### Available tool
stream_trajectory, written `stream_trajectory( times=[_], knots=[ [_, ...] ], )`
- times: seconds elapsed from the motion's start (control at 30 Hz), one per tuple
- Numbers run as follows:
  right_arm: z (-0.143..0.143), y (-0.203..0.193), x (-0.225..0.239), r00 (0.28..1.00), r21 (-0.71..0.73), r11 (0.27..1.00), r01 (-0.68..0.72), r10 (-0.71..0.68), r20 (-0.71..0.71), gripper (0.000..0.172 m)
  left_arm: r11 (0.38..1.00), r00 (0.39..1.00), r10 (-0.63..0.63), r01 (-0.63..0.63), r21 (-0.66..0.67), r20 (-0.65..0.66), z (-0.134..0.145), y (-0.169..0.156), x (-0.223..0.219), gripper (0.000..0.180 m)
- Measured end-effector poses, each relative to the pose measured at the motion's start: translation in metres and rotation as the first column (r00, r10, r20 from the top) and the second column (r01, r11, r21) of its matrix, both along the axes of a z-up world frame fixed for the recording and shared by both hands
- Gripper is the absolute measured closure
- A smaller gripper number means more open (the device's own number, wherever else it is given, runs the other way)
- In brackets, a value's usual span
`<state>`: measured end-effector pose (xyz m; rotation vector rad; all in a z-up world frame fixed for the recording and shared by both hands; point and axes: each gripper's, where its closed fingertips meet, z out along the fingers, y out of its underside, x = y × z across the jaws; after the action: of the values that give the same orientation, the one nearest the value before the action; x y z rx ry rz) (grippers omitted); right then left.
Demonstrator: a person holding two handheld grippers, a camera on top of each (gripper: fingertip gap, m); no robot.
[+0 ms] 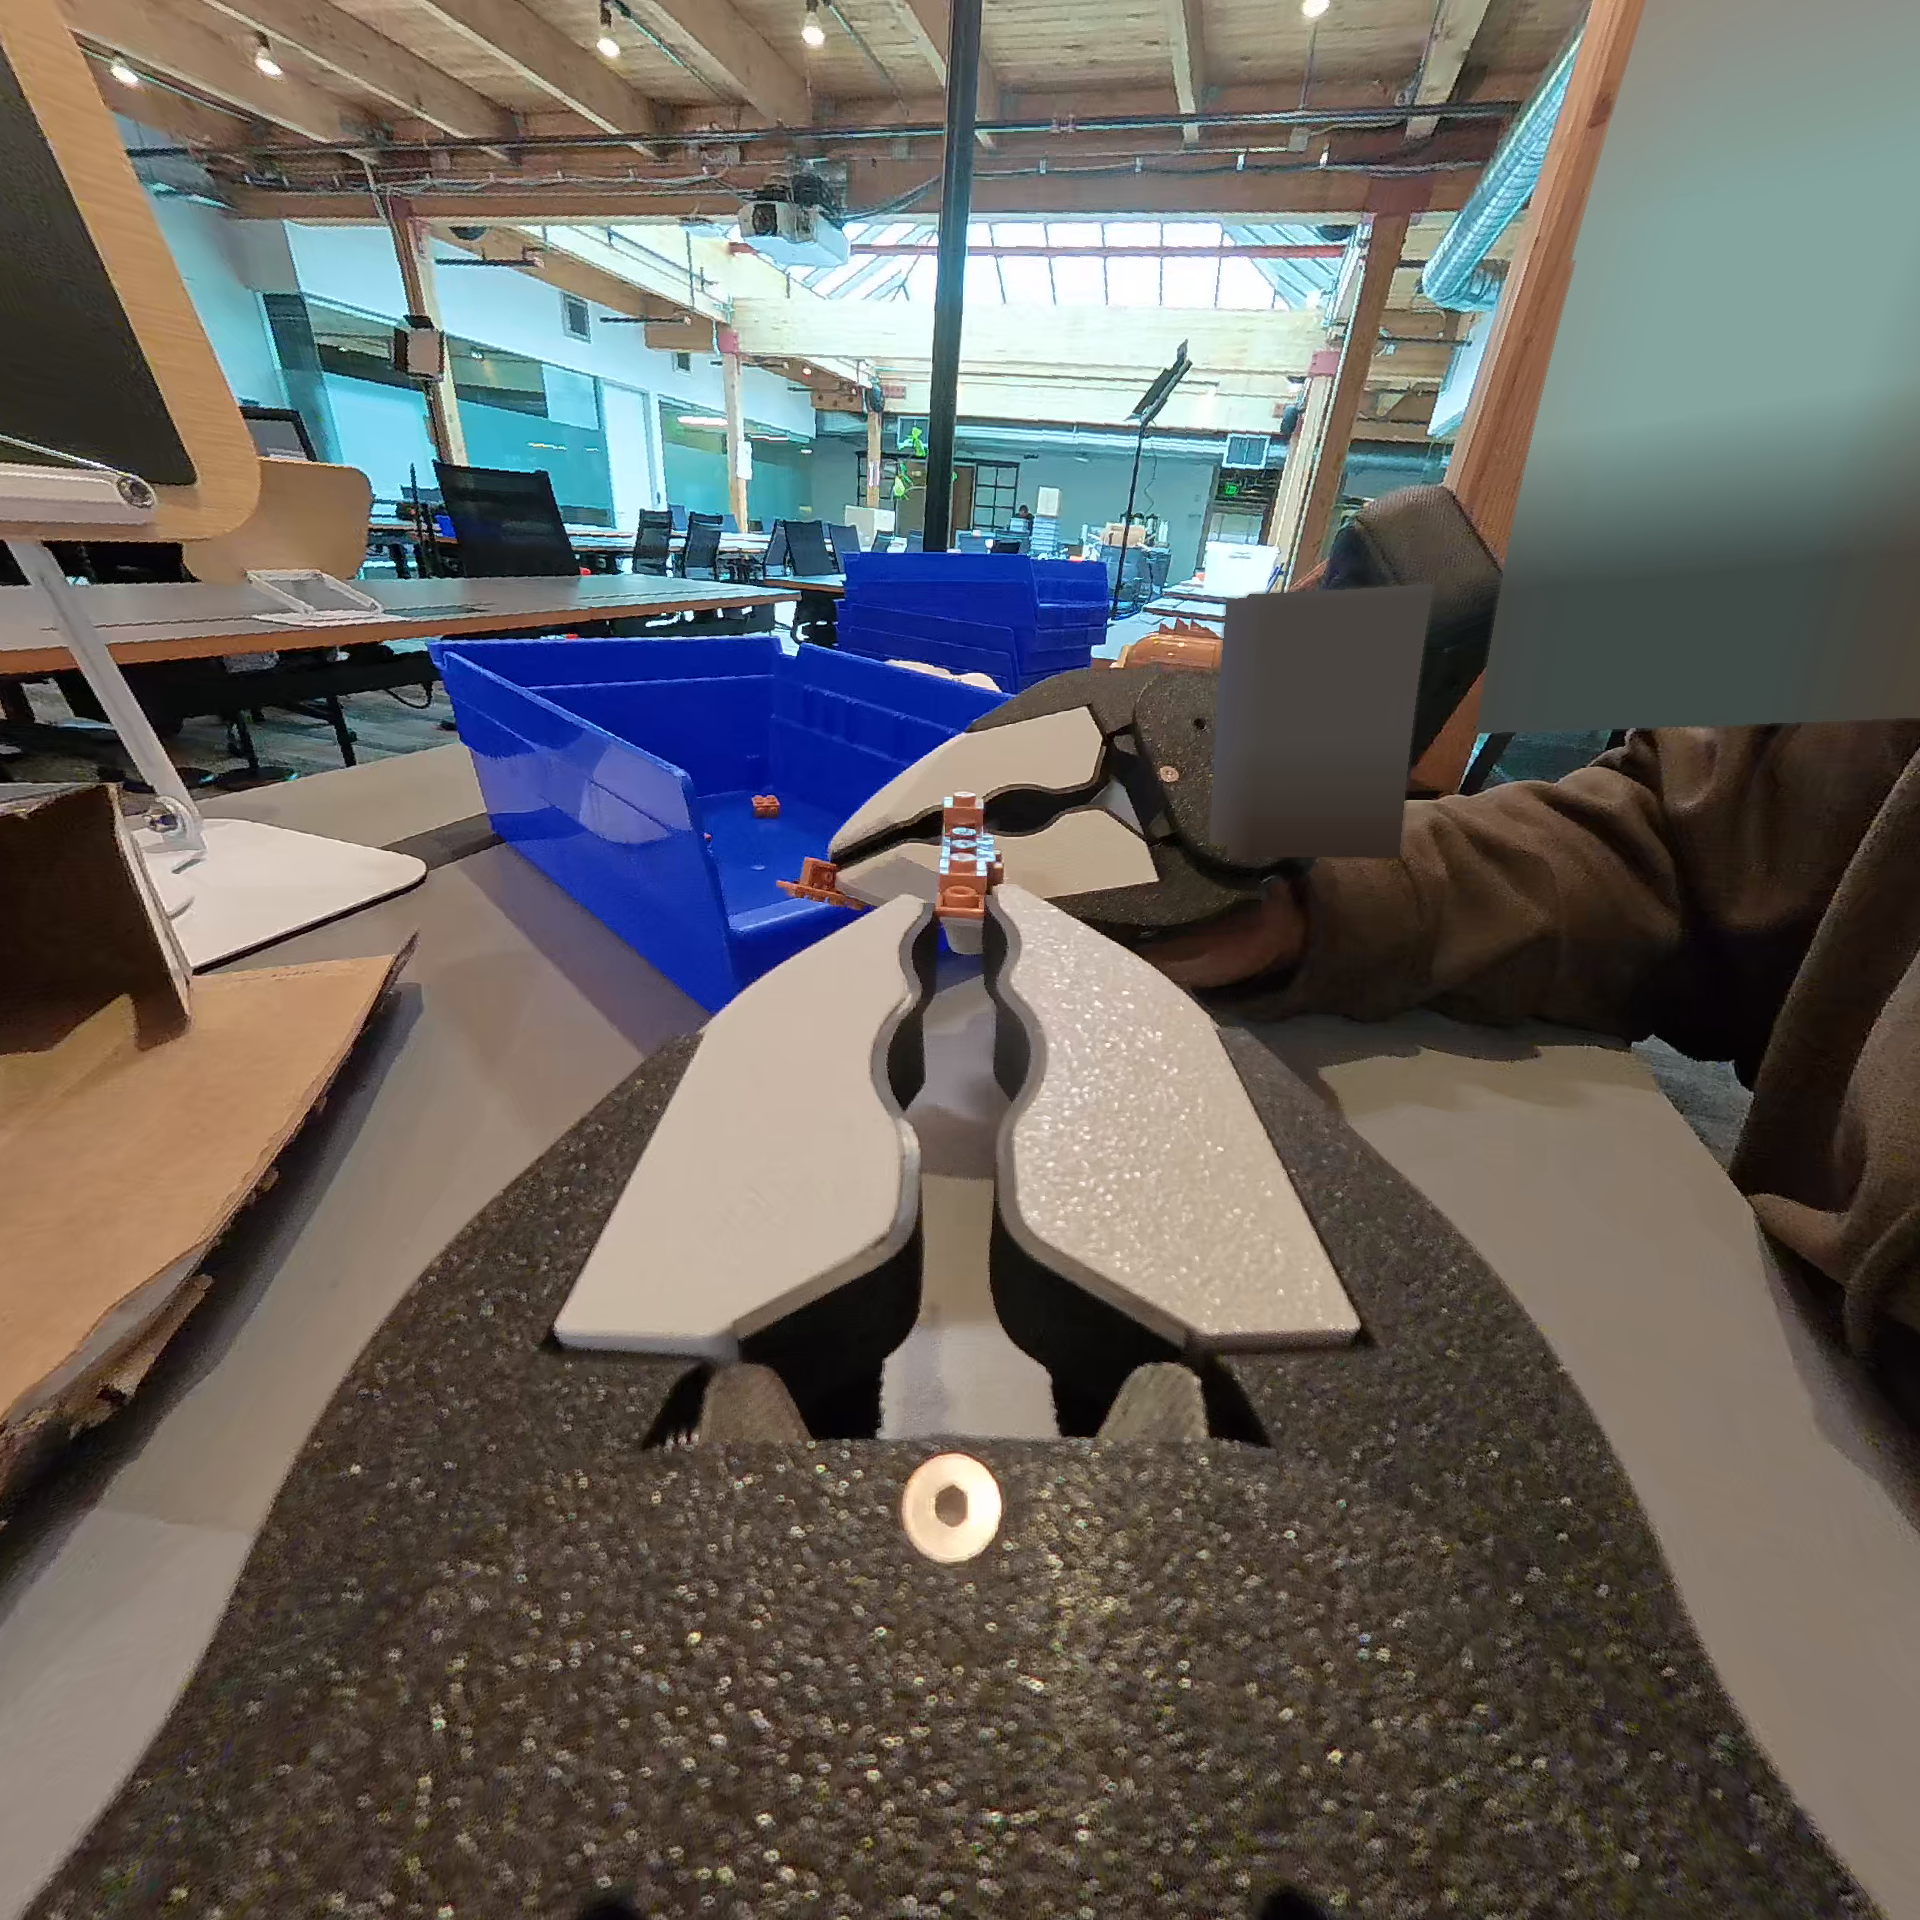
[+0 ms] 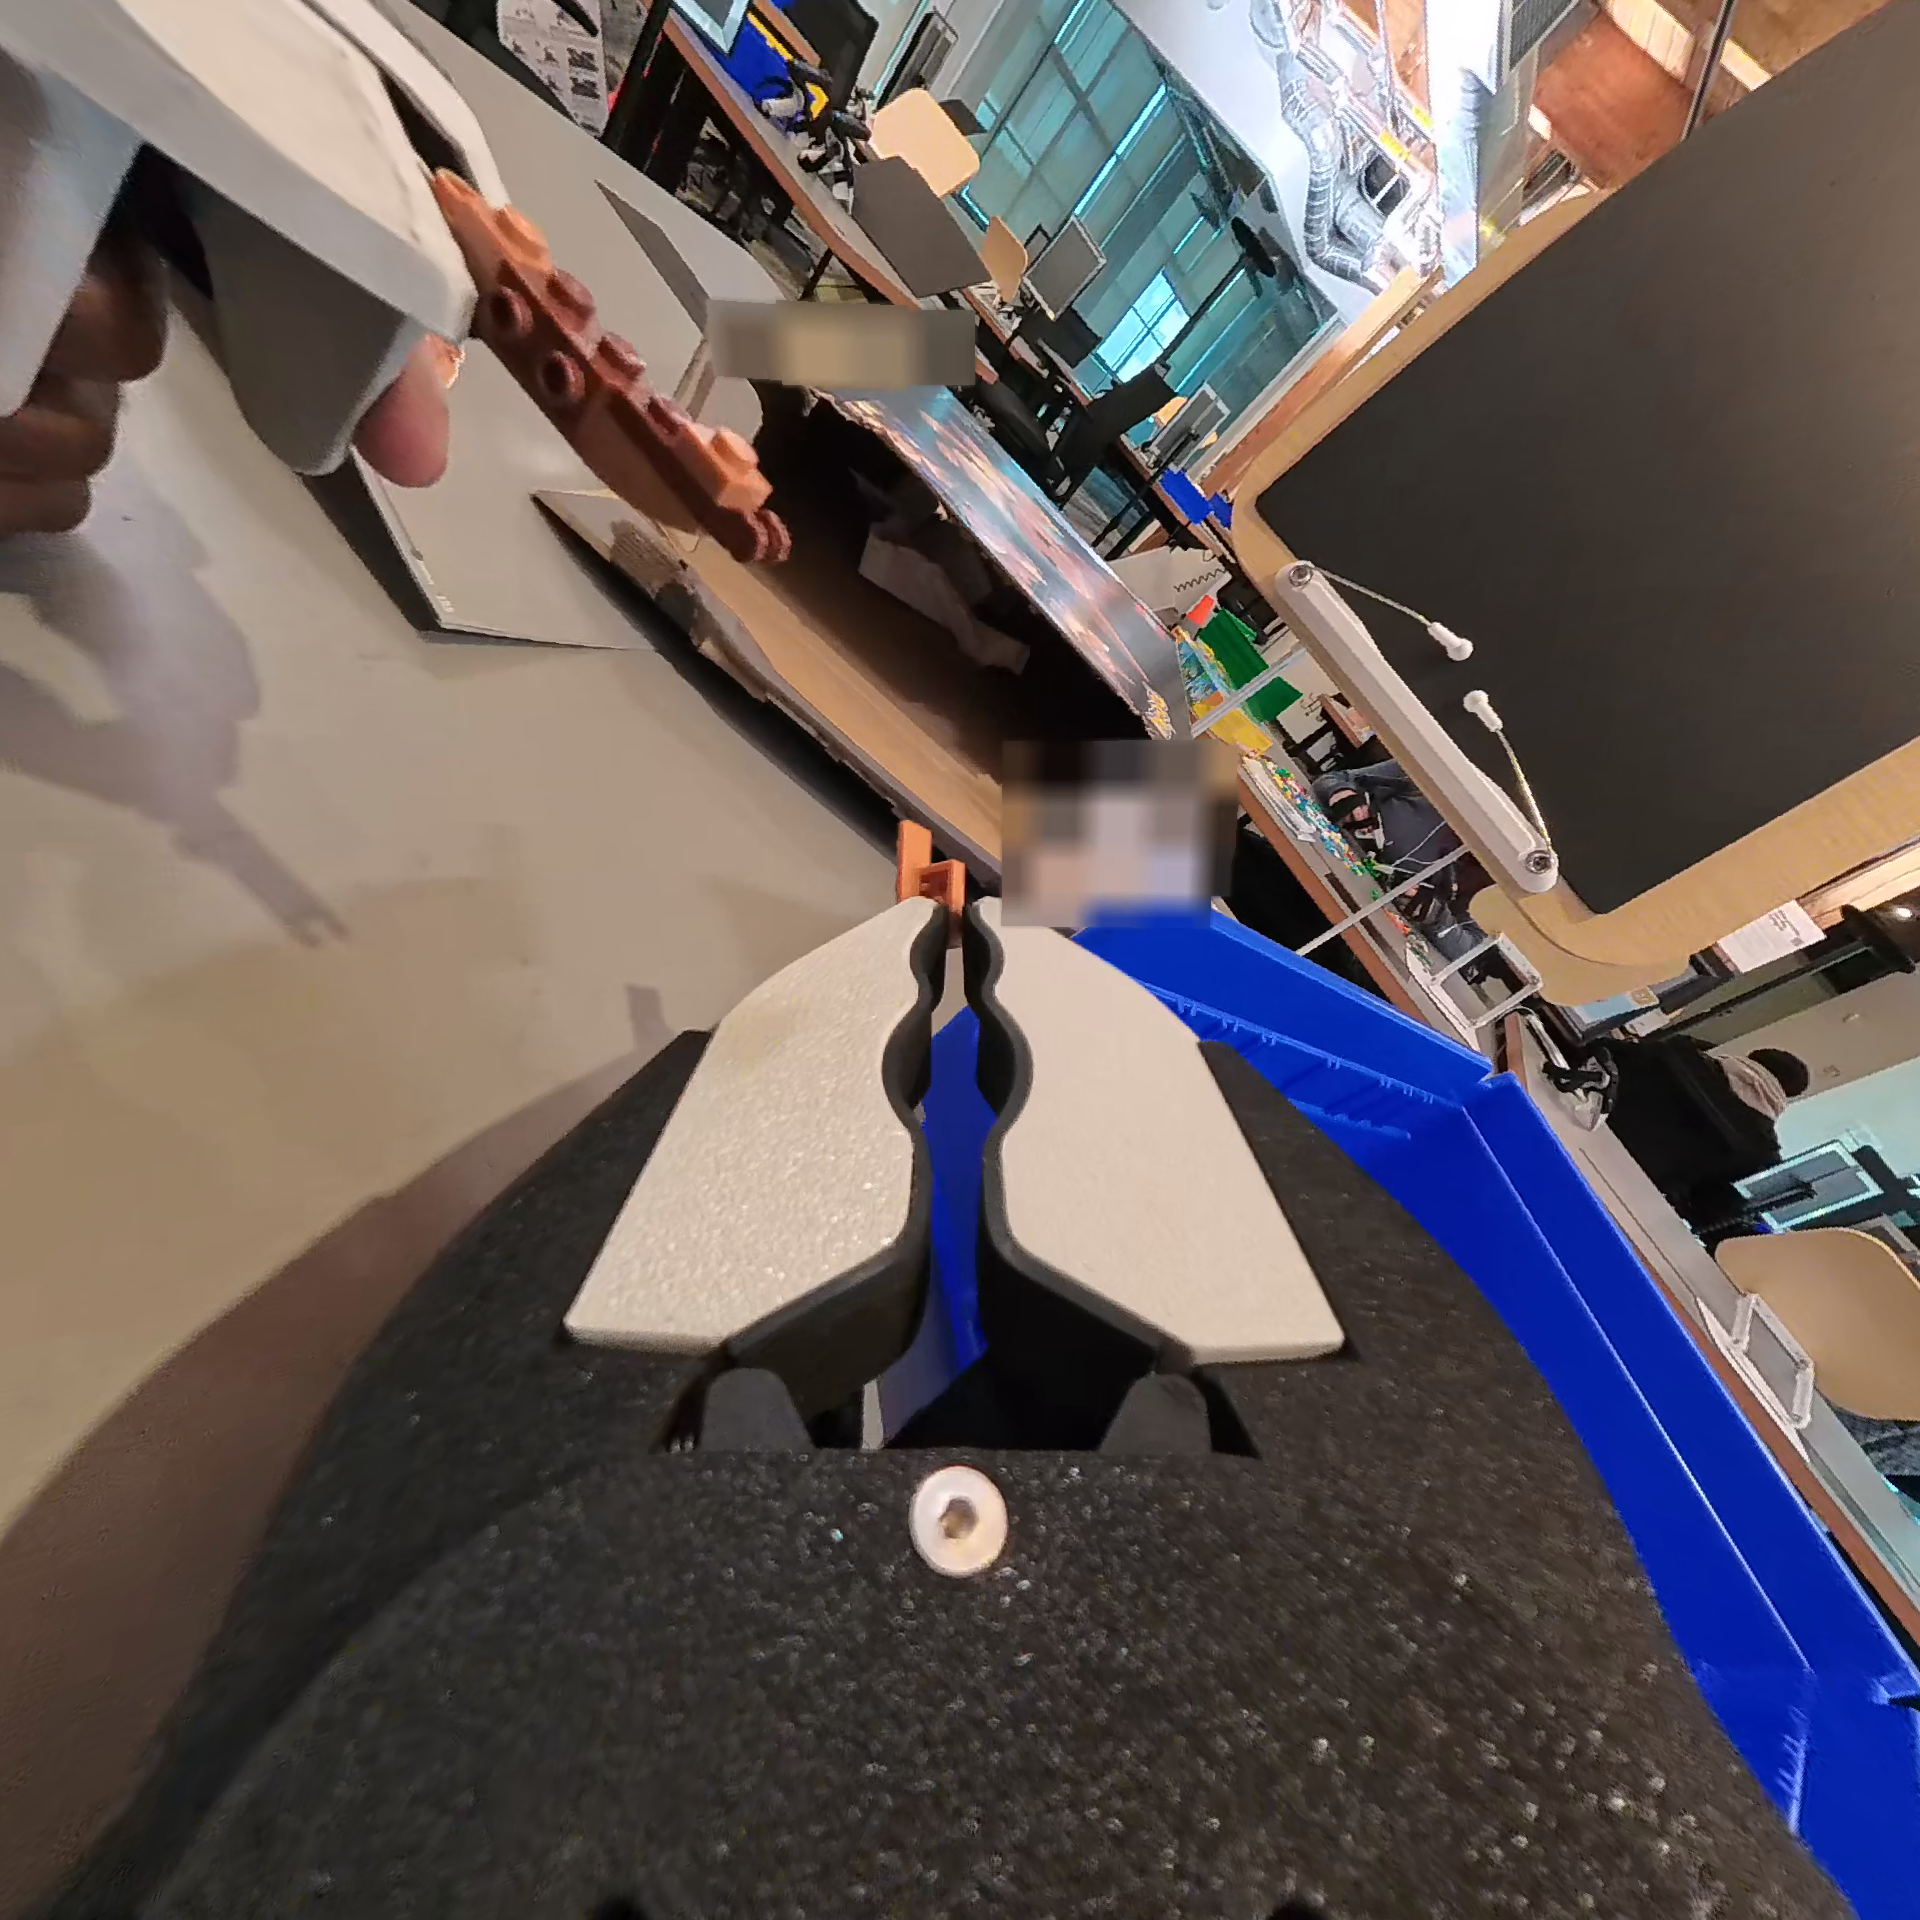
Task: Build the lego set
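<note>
My left gripper [image 1: 961, 920] is shut on a long brown brick assembly [image 1: 968, 857] that stands upright out of its fingertips. The same assembly shows in the right wrist view [image 2: 613, 400], sticking out of the left gripper [image 2: 442, 275] at the top left. My right gripper [image 2: 956, 920] is shut on a small orange-brown piece [image 2: 928, 871]. In the left wrist view the right gripper [image 1: 847, 860] lies just behind the assembly, and its small piece [image 1: 816, 883] hangs over the front of an open blue bin [image 1: 582, 790]. One small brown brick [image 1: 766, 805] lies on the bin's floor.
A stack of blue bins [image 1: 977, 613] stands behind the open one. A monitor's white foot [image 1: 281, 873] and cardboard sheets [image 1: 156, 1122] lie to the left on the grey table [image 1: 520, 997]. A person's brown sleeve [image 1: 1558, 904] reaches in from the right.
</note>
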<state>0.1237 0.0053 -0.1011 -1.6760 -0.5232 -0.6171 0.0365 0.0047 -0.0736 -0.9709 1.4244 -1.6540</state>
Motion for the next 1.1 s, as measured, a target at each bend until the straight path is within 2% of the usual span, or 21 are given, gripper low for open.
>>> stream_trajectory(
  times=[0.03,0.57,1.1],
  knots=[
    [0.001,0.0,0.0,1.0,0.005,1.0,0.002,-0.002,0.003,0.169,1.0,1.0,-0.001,0.001,0.002,0.001,0.0,-0.001,0.0,0.173],
    [0.005,-0.004,-0.006,0.999,0.034,0.999,-0.001,-0.001,0.041,0.17,1.0,1.0,-0.005,0.005,0.001,0.005,0.001,-0.004,-0.001,0.173],
    [0.025,-0.015,-0.009,0.994,0.099,0.995,0.017,-0.027,0.104,0.17,0.998,0.998,0.005,-0.009,0.061,0.055,0.007,-0.01,-0.005,0.173]
  ],
)
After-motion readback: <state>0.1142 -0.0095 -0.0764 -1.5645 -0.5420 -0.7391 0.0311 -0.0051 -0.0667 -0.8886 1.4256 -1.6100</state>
